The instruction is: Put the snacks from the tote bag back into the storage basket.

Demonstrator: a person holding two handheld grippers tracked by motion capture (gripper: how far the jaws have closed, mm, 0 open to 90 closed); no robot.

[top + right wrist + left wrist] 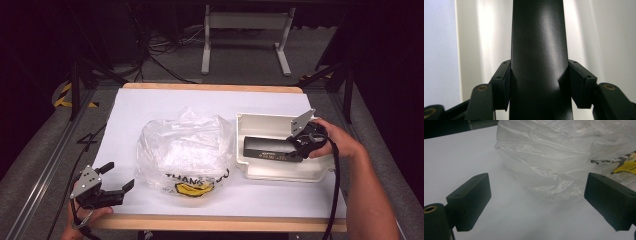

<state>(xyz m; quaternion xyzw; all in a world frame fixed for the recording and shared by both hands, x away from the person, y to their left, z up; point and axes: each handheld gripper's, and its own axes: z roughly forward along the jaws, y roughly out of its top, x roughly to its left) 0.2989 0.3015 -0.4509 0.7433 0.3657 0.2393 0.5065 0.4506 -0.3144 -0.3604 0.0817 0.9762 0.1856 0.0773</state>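
A crumpled clear plastic bag (pixel 185 150) with black and yellow print lies mid-table. To its right a white tray (pixel 280 174) holds a long black box (pixel 267 149). My right gripper (pixel 298 146) reaches into the tray and is shut on the right end of that box. In the right gripper view both jaws press the sides of the black box (pixel 539 50), with the right gripper (pixel 539 82) over the white tray (pixel 486 37). My left gripper (pixel 121 175) rests open near the front left edge. In the left gripper view the left gripper (pixel 537 182) points at the bag (pixel 549 152), jaws wide apart, nothing between them.
White paper (pixel 150 107) covers the wooden-edged table. Bare paper lies left of and behind the bag. Beyond the table a white stand (pixel 245 30) and cables sit on the grey floor.
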